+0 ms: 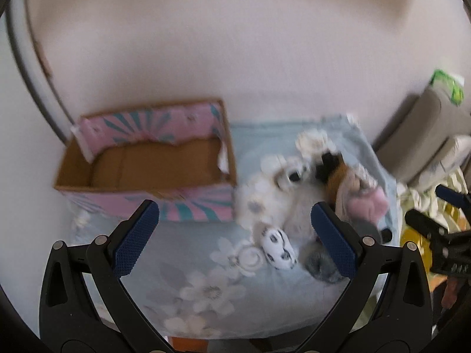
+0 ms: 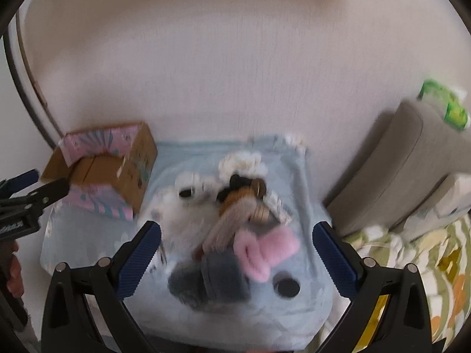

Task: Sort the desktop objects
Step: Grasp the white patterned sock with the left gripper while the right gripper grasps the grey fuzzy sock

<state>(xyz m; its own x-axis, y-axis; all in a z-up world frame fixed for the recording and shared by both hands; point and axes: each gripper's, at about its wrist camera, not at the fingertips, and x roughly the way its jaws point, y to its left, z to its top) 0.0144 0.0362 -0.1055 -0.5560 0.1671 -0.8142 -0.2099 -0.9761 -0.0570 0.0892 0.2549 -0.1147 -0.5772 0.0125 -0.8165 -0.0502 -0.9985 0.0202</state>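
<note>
Both grippers (image 1: 235,235) (image 2: 237,250) agape — above sock pile (image 2: 223,229)

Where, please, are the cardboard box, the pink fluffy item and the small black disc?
cardboard box (image 1: 153,161): left wrist view, brown inside floor.
pink fluffy item (image 2: 265,251): right wrist view, its middle.
black disc (image 2: 287,287): right wrist view, its centre.

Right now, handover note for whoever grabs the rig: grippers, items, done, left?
Left hand-held gripper: open, empty, hovering over the blue cloth just in front of the box.
Right hand-held gripper: open, empty, above the sock pile.
Box: open at the cloth's far left, looks empty.
Pile: white, brown, pink and grey socks heaped right of the box; a spotted white one lies loose at its near edge.
Done: nothing visibly sorted.
Left: the whole pile. Both views are motion-blurred, so the item count is unclear.
</note>
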